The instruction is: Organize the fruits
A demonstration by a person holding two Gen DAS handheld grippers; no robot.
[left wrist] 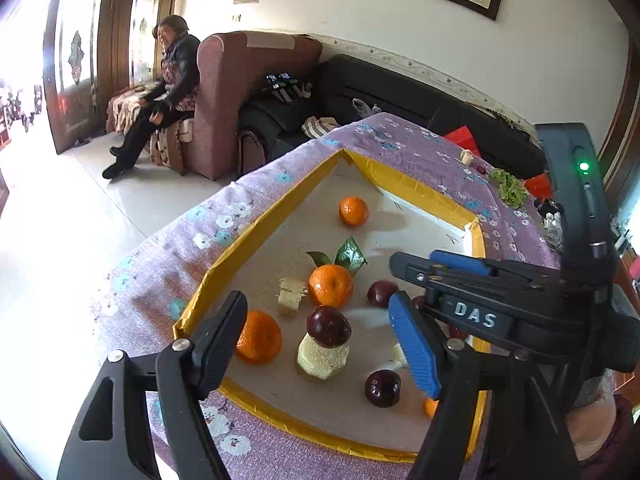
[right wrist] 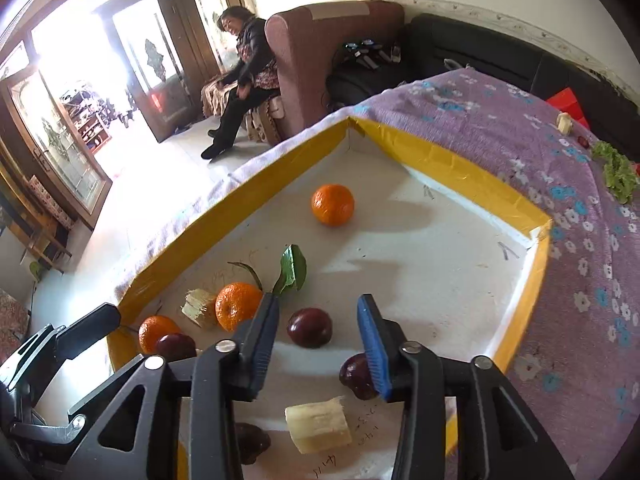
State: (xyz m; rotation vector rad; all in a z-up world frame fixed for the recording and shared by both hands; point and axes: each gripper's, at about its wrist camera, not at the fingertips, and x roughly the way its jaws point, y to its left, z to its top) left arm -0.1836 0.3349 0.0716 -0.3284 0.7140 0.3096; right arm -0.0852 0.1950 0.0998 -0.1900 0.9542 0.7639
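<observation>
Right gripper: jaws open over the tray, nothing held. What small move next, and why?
Probably ease the right gripper forward and down around the dark plum just ahead of its fingertips, then close. Both grippers look empty, that plum lies free on the tray, and nothing blocks the approach.

Daylight glares white through the glass doors far left of each claw; sharp centre, bent edges.
</observation>
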